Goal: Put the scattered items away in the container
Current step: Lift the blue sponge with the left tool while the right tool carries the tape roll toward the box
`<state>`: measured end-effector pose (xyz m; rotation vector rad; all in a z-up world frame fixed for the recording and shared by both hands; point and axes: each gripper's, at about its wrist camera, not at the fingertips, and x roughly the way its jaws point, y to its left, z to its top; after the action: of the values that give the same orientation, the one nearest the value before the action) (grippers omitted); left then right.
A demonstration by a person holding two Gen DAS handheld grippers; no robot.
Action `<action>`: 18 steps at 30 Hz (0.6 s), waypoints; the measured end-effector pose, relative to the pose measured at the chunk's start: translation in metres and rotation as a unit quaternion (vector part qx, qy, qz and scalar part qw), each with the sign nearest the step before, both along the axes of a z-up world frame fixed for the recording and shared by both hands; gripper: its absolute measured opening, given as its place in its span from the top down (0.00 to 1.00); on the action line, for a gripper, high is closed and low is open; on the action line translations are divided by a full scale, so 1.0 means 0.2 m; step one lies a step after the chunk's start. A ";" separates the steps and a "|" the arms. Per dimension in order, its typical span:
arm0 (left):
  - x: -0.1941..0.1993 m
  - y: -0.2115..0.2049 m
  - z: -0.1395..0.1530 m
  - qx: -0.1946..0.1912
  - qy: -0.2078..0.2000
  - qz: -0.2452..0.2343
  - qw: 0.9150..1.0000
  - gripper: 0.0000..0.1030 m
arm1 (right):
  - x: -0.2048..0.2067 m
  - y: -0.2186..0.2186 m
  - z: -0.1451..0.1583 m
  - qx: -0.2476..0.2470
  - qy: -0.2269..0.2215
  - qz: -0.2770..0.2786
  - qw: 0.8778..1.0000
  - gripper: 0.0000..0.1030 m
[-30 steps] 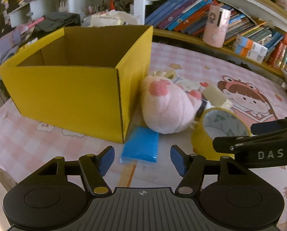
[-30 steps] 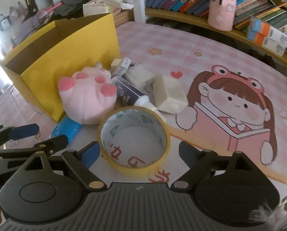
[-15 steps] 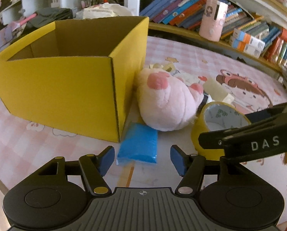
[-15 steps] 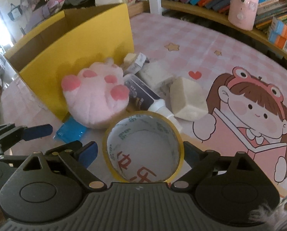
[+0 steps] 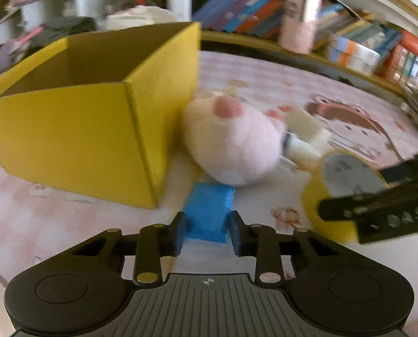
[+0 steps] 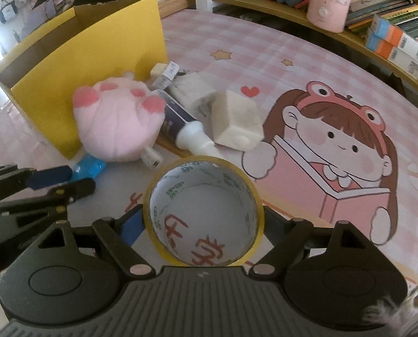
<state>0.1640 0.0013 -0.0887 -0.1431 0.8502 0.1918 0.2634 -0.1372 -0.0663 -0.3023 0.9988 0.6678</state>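
Blue packet [image 5: 207,210] between left claw [image 5: 207,233], tape roll [image 6: 203,213] in right claw [image 6: 203,221]

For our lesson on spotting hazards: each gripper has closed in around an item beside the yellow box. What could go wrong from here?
1. The blue packet runs under the pink plush paw; lifting it with the left gripper could drag the paw into the tube.
2. The right gripper flanks the tape roll, whose round wall might slip out.
3. The grippers sit close together and may collide.
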 end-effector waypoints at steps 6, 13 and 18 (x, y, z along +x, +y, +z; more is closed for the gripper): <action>-0.05 -0.07 0.04 -0.020 -0.009 -0.045 0.999 0.80 | -0.03 -0.06 0.00 -0.004 -0.001 -0.013 1.000 0.18; -0.04 -0.05 0.14 -0.037 -0.033 -0.047 0.998 0.94 | -0.05 -0.10 0.03 0.006 -0.007 -0.022 1.000 0.18; -0.03 -0.07 0.12 -0.025 -0.029 -0.053 0.998 0.94 | -0.05 -0.10 0.01 -0.003 0.000 -0.022 1.000 0.18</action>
<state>0.1583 -0.0118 -0.0651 -0.1498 0.8038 0.0674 0.2531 -0.1567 -0.0642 -0.2853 1.0059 0.6253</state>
